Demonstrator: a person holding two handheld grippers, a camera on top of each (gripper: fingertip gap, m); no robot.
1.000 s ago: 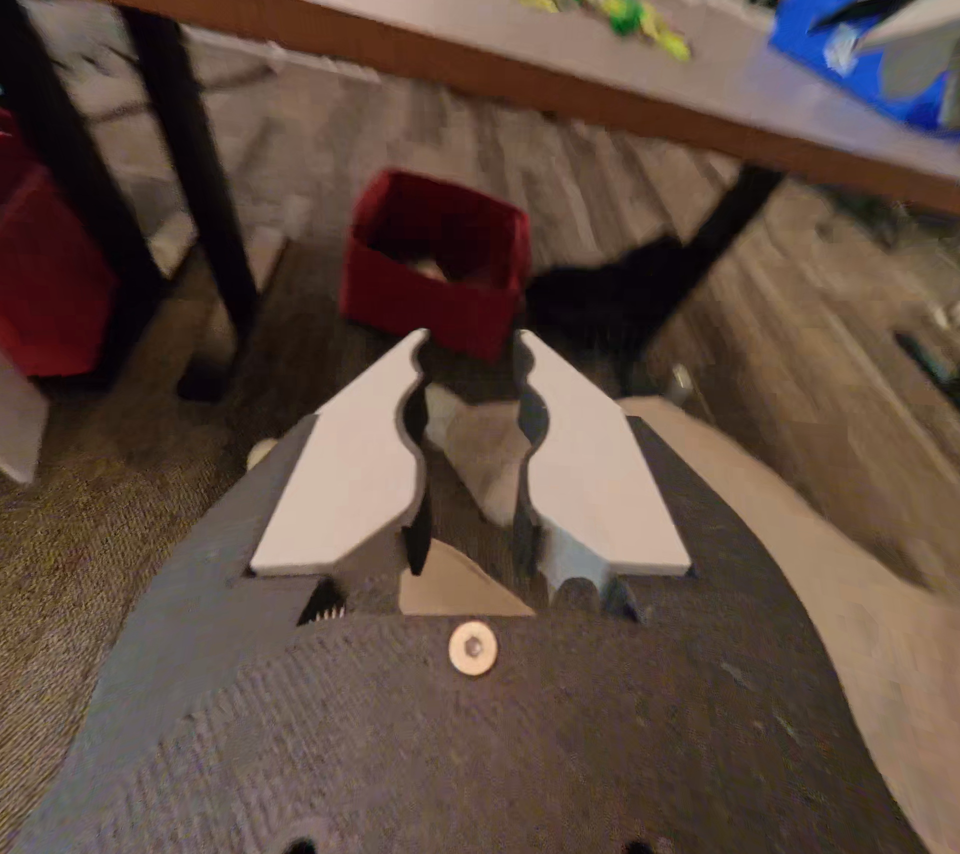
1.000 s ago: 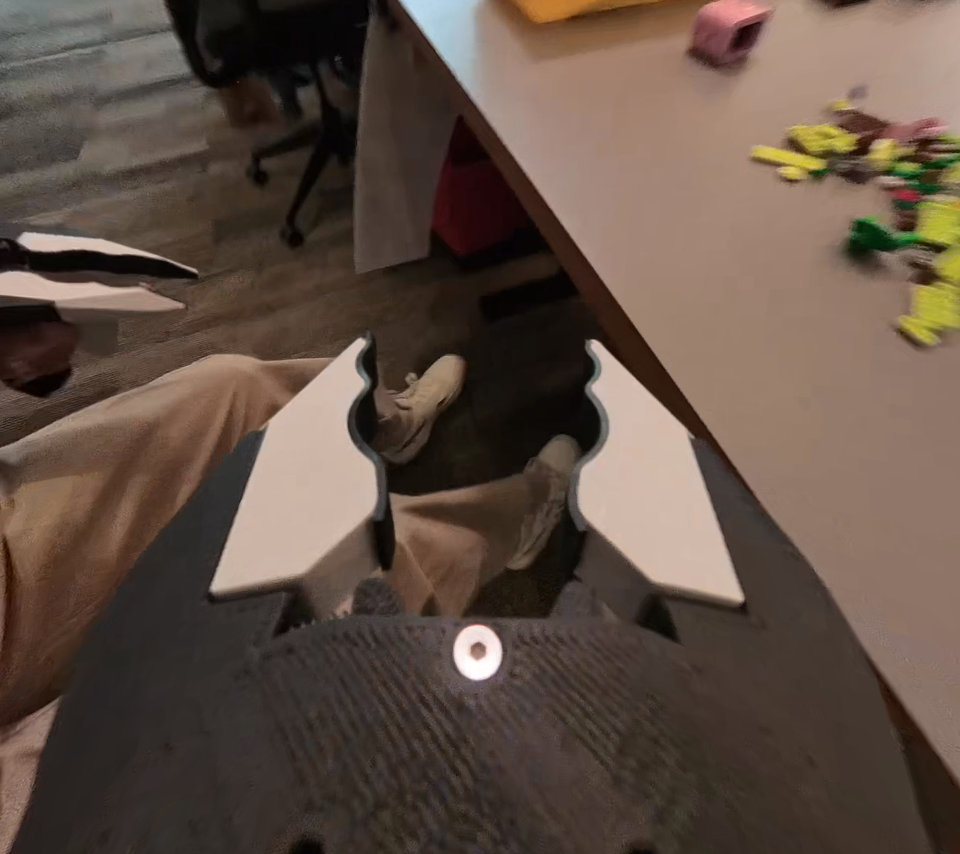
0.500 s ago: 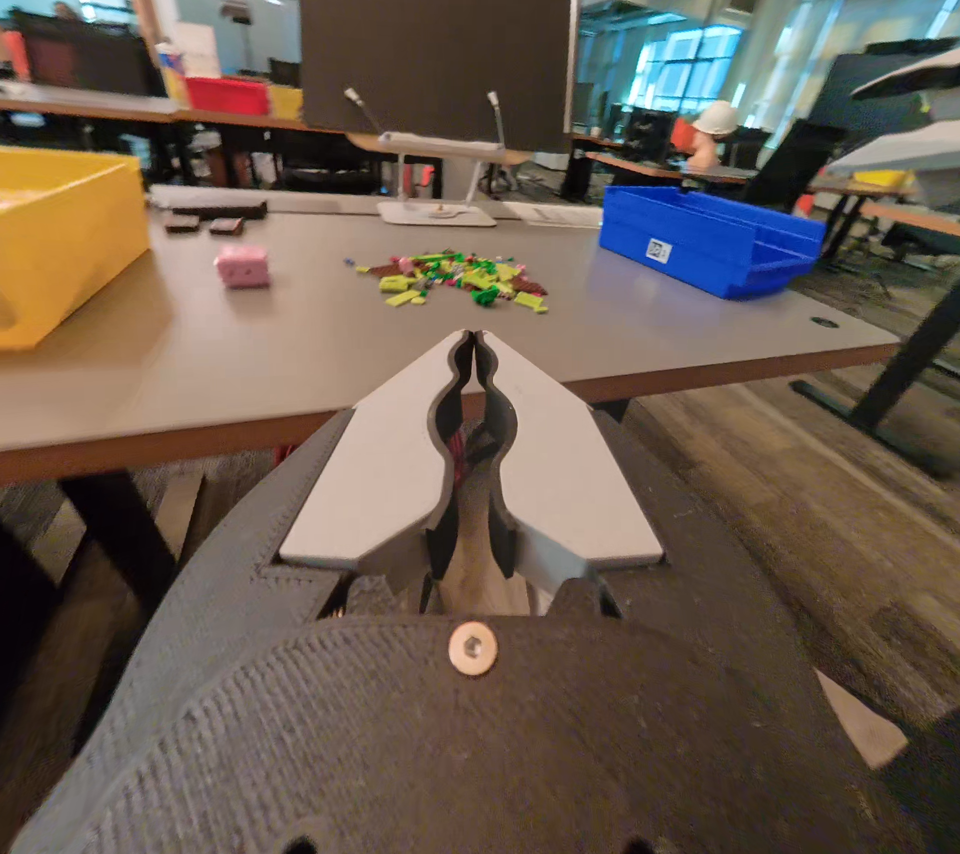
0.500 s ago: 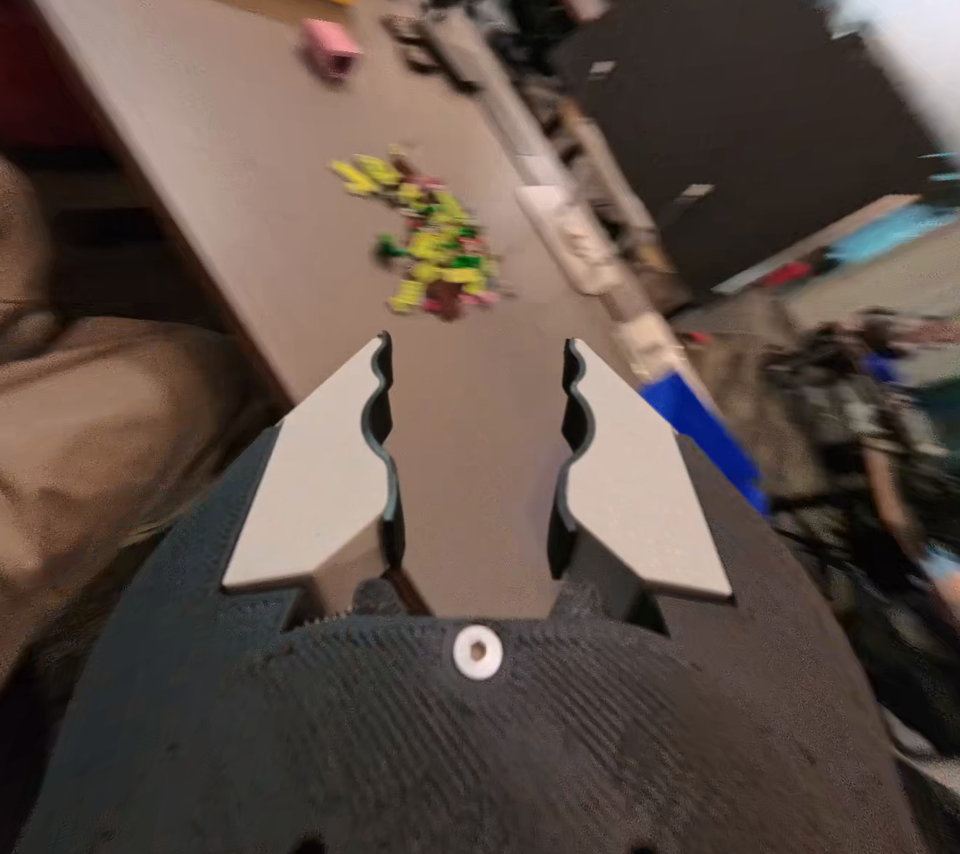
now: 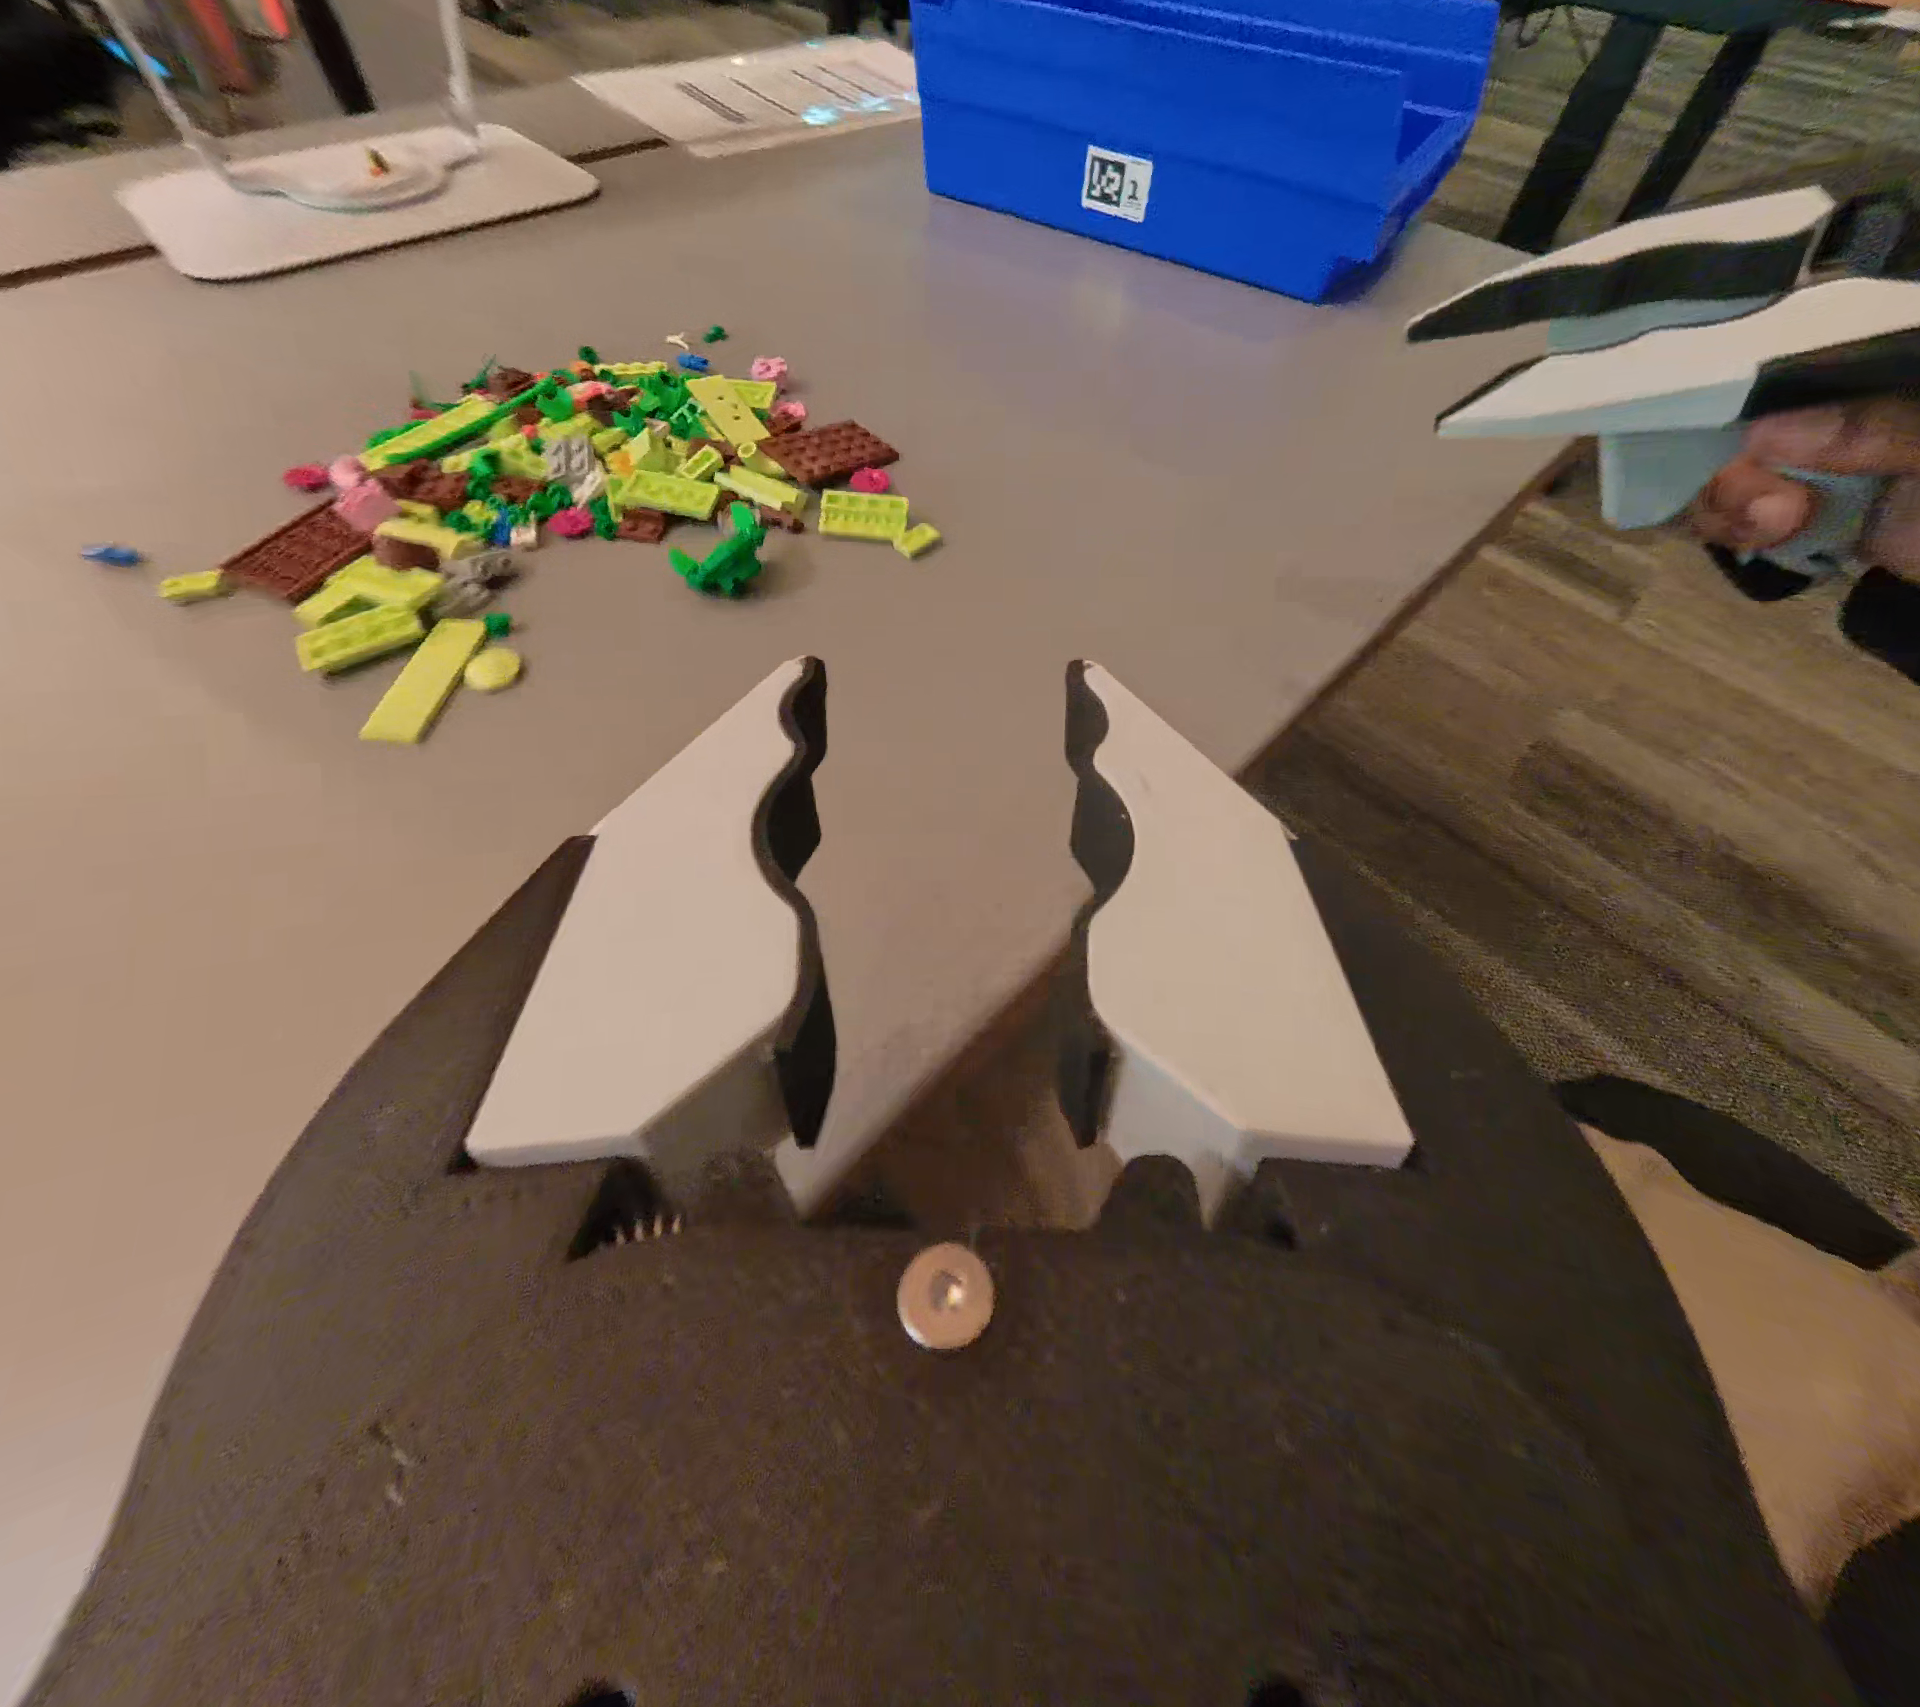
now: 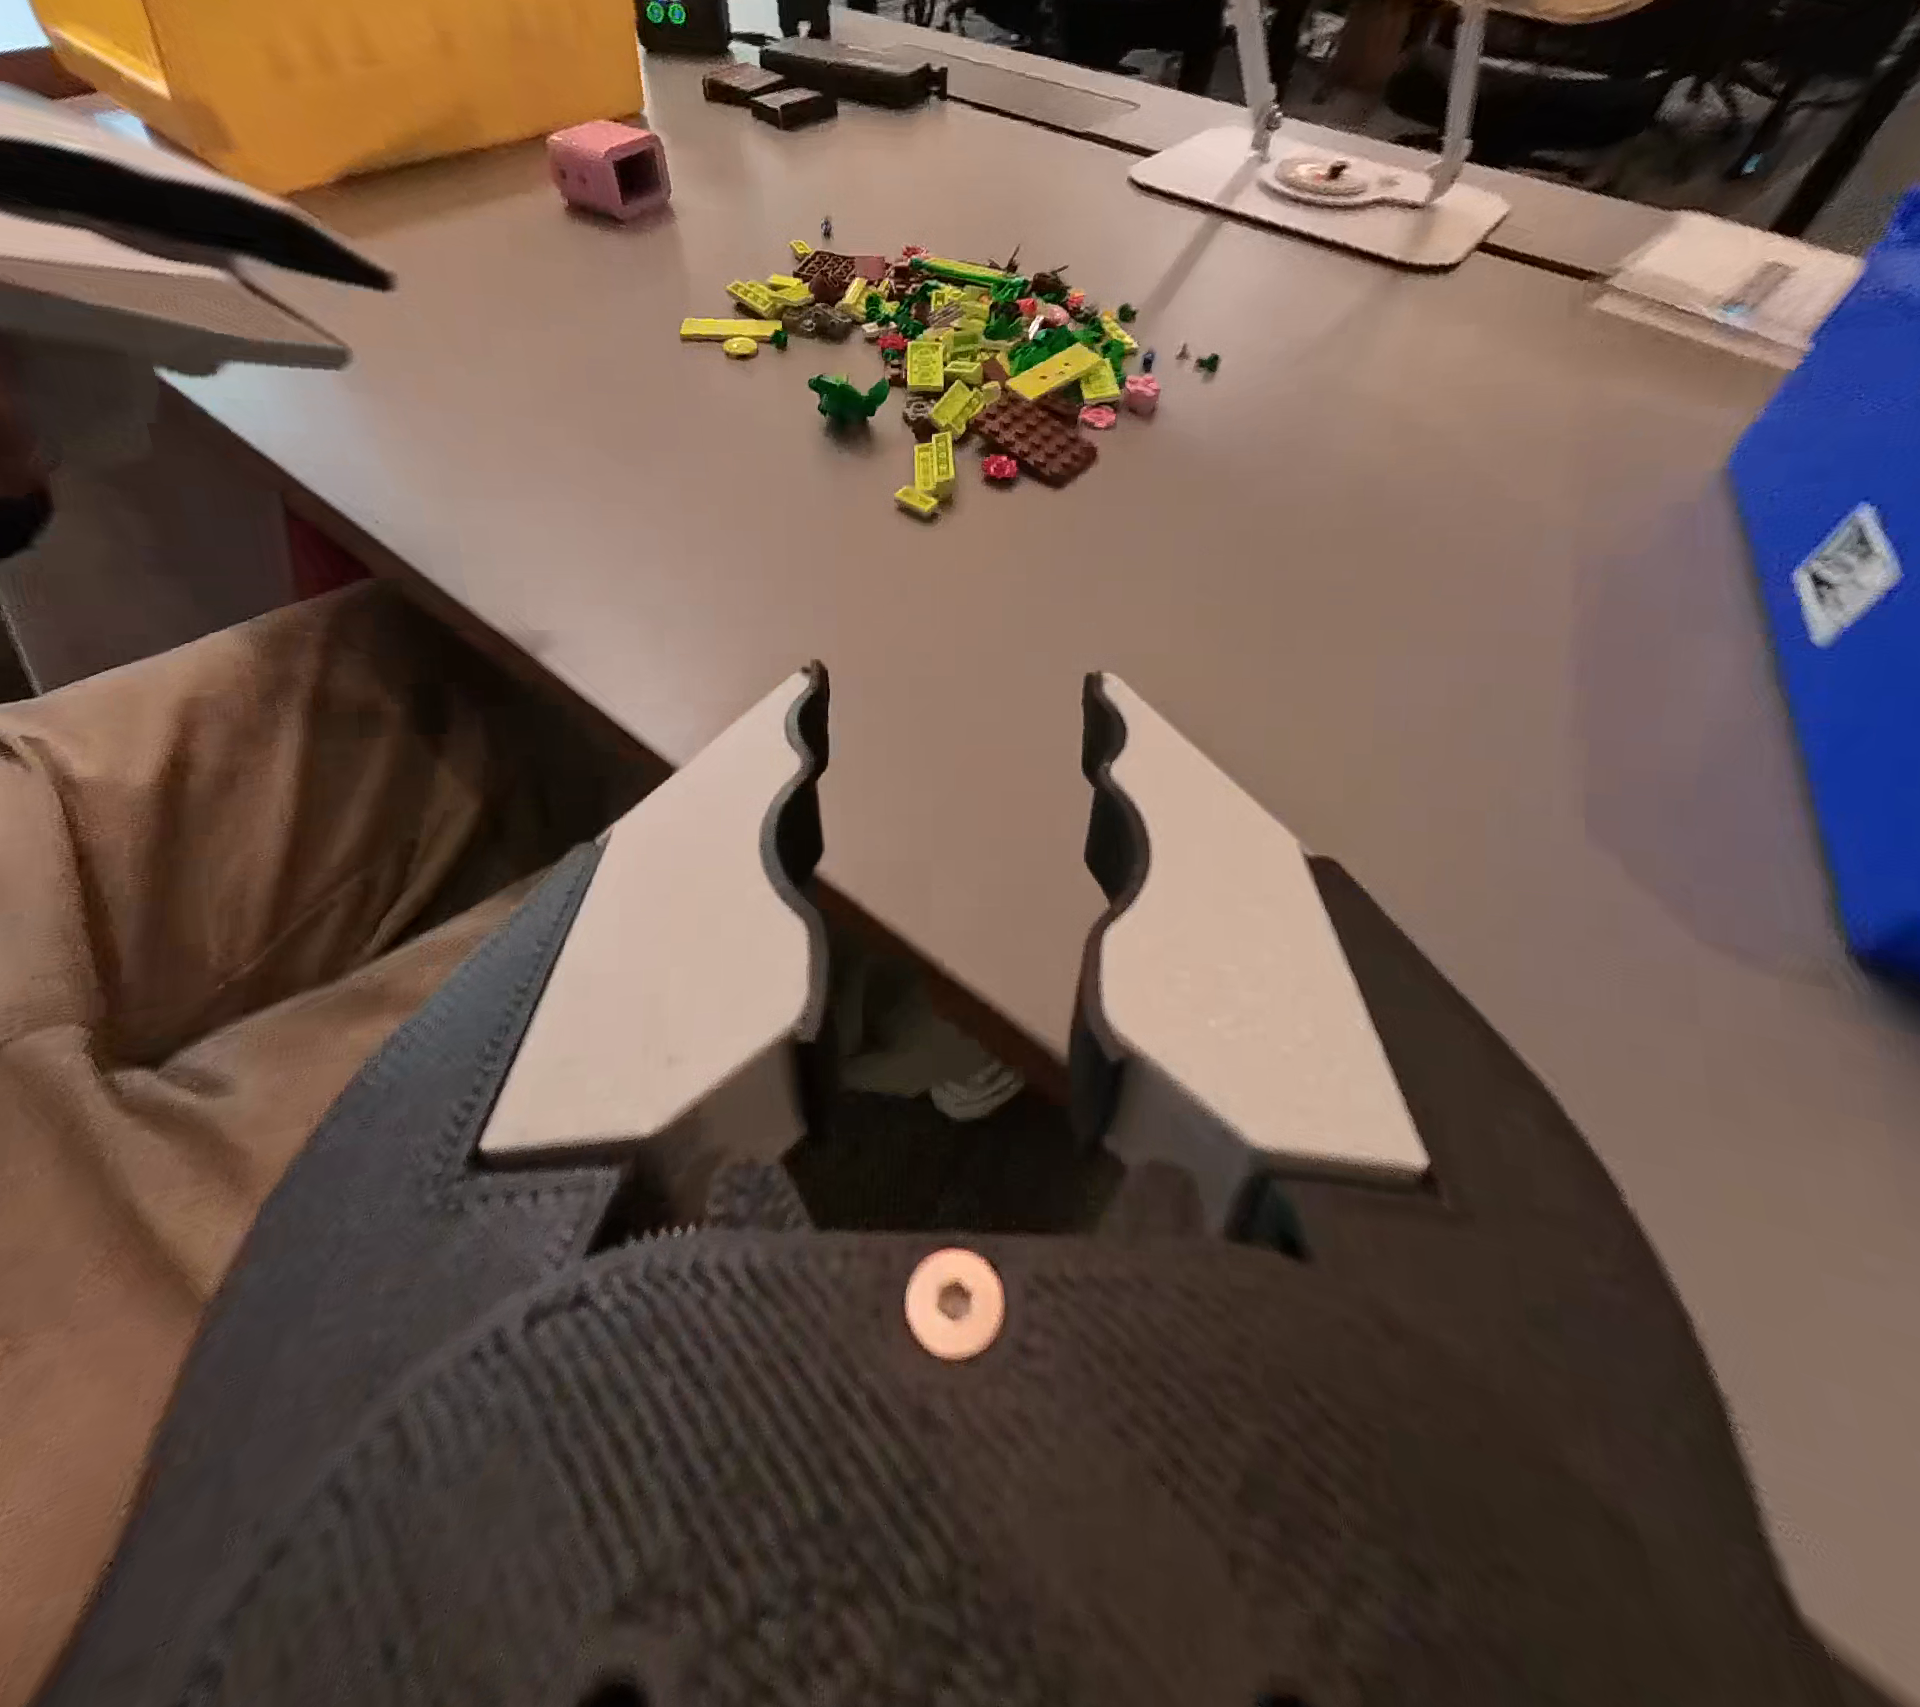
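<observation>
Looking along the left wrist view: left gripper [image 5: 945,670] spread, empty, above the grey table [image 5: 1143,431] near its front edge. Pile of small bricks [image 5: 582,494] lies ahead to the left; blue bin [image 5: 1184,99] beyond it. Right gripper [image 5: 1434,374] enters at the right, off the table edge.

Right wrist view: right gripper [image 6: 956,675] spread, empty, over the table edge. Brick pile [image 6: 935,369] ahead; yellow bin [image 6: 343,16] and pink block [image 6: 611,169] far left.
</observation>
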